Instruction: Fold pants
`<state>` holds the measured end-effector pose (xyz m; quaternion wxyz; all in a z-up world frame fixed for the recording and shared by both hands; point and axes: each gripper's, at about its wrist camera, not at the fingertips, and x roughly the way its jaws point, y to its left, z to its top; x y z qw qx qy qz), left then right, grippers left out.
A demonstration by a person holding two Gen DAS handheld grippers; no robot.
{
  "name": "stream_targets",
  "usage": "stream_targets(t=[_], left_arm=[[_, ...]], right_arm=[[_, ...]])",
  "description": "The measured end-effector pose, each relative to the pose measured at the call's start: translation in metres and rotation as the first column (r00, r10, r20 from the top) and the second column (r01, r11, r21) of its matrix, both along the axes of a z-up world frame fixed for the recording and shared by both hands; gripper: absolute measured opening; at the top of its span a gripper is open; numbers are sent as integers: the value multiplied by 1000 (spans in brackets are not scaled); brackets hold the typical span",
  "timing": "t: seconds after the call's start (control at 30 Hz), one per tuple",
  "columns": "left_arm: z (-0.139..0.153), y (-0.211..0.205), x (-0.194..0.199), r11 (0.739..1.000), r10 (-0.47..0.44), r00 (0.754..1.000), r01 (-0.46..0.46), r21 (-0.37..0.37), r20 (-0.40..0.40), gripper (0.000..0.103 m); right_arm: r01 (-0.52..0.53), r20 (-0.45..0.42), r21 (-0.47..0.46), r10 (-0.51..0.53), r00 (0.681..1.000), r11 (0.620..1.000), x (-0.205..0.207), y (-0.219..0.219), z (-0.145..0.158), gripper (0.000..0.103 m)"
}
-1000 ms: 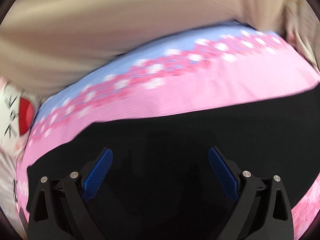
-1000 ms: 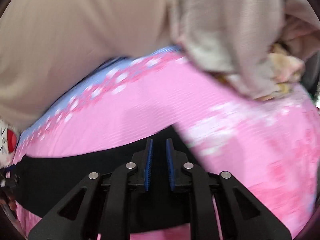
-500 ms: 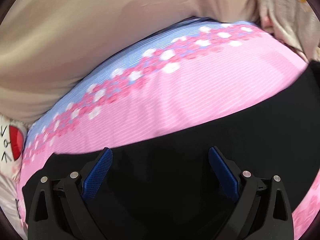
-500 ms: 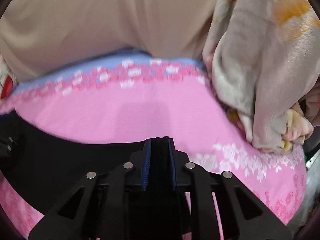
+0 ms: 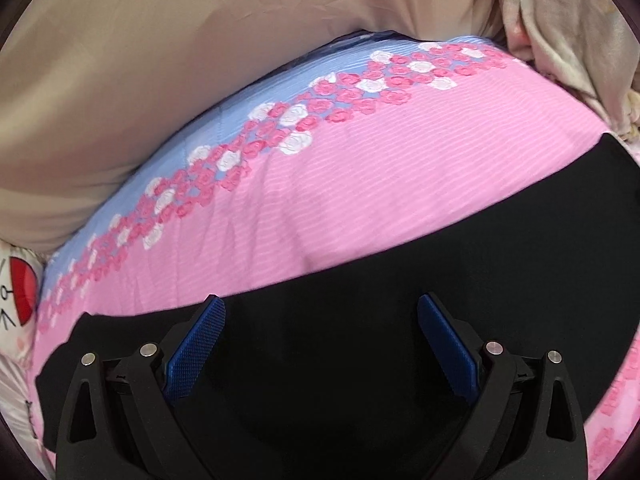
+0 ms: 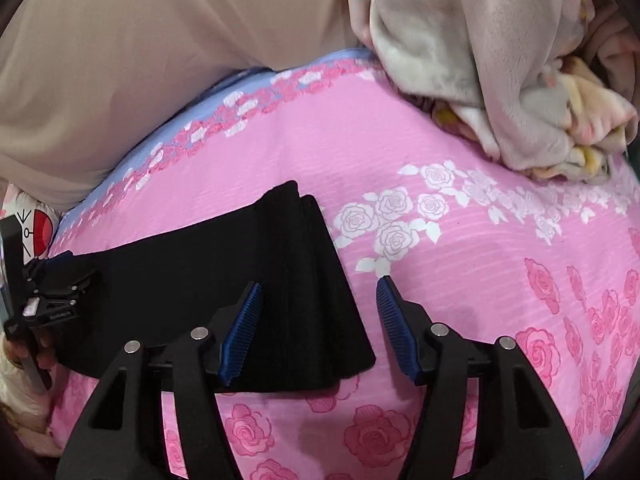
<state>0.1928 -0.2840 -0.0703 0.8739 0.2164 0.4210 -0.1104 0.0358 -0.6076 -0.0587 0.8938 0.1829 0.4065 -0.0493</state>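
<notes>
The black pants [image 5: 360, 360] lie folded in a long flat band across a pink rose-print bedsheet [image 5: 360, 184]. My left gripper [image 5: 320, 304] hovers open over the band near its far edge, with cloth below its blue pads but not pinched. My right gripper [image 6: 320, 285] is over the pants' [image 6: 200, 272] right end, where stacked layers show. Its jaws are opening. The cloth lies between and under the fingers [image 6: 244, 320], and the pads do not press on it. The left gripper [image 6: 52, 300] shows at the far left of the right wrist view, with a hand below it.
A large beige cushion [image 5: 160, 80] borders the sheet at the back. A crumpled grey plush blanket [image 6: 480, 60] is heaped at the back right. A white cartoon-print pillow [image 5: 20, 292] sits at the left edge. Bare pink sheet [image 6: 500, 300] spreads to the right of the pants.
My right gripper was shut on the pants' end and has now opened and let it go; the end lies flat on the sheet. The left gripper shifted sideways along the pants, still open.
</notes>
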Motion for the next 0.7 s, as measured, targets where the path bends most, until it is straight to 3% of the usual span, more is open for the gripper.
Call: stream_targets(t=[0.07,0.17,0.27,0.43,0.53,0.7], left_arm=[[0,-4,-7,1000,-26,1000,26,-13,-16,95],[-4,-11,-13,999,-45,999,45,-6,-23,96],[-5,-13,-13,999,-43,999,43,-11,-24,96],[-4,-5,-7,998,-32,997,28,-60,-74,96],[-5,-2,-8,997,-38,995,31,-77,-93,96],[-4,-3,-9,996,-50,995,43,-81,-91,95]], right_arm=[[7,-5,-7,-7,1000,1000,0,5,-4,59],[16,-21,-22,-16,1000,1000,5,11,-12,46],[25,-19,113,-23,1000,993,5,5,-17,21],[52,-16,142,-51,999,988,5,3,-21,20],[63,2,165,-64,998,984,6,2,-24,25],[89,10,192,-92,996,977,7,12,-12,18]])
